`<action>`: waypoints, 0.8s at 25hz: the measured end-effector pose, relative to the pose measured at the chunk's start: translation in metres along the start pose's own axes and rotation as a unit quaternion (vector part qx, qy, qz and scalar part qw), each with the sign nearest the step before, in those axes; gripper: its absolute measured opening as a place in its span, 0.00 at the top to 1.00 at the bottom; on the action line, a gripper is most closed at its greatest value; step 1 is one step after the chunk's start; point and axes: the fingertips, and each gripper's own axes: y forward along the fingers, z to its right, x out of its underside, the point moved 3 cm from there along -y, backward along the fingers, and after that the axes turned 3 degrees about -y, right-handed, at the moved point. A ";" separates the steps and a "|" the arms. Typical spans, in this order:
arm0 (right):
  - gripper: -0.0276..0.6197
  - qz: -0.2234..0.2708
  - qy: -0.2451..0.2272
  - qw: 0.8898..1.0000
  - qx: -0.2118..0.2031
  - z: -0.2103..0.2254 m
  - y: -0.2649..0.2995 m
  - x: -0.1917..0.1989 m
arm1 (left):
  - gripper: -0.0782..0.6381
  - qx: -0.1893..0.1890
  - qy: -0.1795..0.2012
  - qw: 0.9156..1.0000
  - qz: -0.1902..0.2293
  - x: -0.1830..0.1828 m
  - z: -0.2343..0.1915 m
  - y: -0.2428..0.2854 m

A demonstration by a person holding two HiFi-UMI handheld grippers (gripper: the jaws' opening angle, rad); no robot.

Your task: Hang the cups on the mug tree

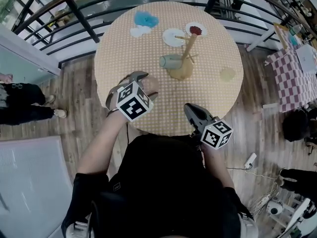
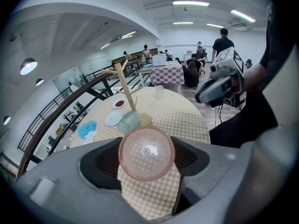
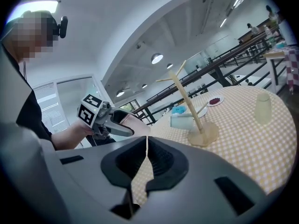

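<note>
Left gripper (image 2: 146, 161) has the pink cup (image 2: 146, 146) clamped wide, right gripper (image 3: 146, 160) is shut empty; next, probably hook it on the mug tree (image 1: 187, 51).

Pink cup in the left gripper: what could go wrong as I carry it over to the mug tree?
The left gripper holds the pink cup by its round wall, so it may slip or twist.
The green cup already hangs on the mug tree on the near side; you could knock it.
The tree is slender, and the right gripper is shut and away from it, so a push might tip it.
</note>
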 end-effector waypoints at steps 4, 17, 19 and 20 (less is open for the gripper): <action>0.93 -0.008 0.009 1.000 -0.008 0.009 0.008 -0.002 | 0.43 -0.002 0.008 1.000 -0.003 -0.009 0.008 -0.002; 0.93 -0.072 -0.010 0.992 -0.101 0.108 -0.025 -0.043 | 0.43 -0.124 -0.031 0.991 -0.044 -0.089 0.019 0.026; 0.93 -0.092 -0.021 0.989 -0.116 0.127 -0.035 -0.046 | 0.43 -0.140 -0.039 0.988 -0.059 -0.100 0.024 0.033; 0.93 -0.102 -0.027 0.987 -0.124 0.134 -0.039 -0.048 | 0.43 -0.148 -0.043 0.986 -0.065 -0.105 0.027 0.035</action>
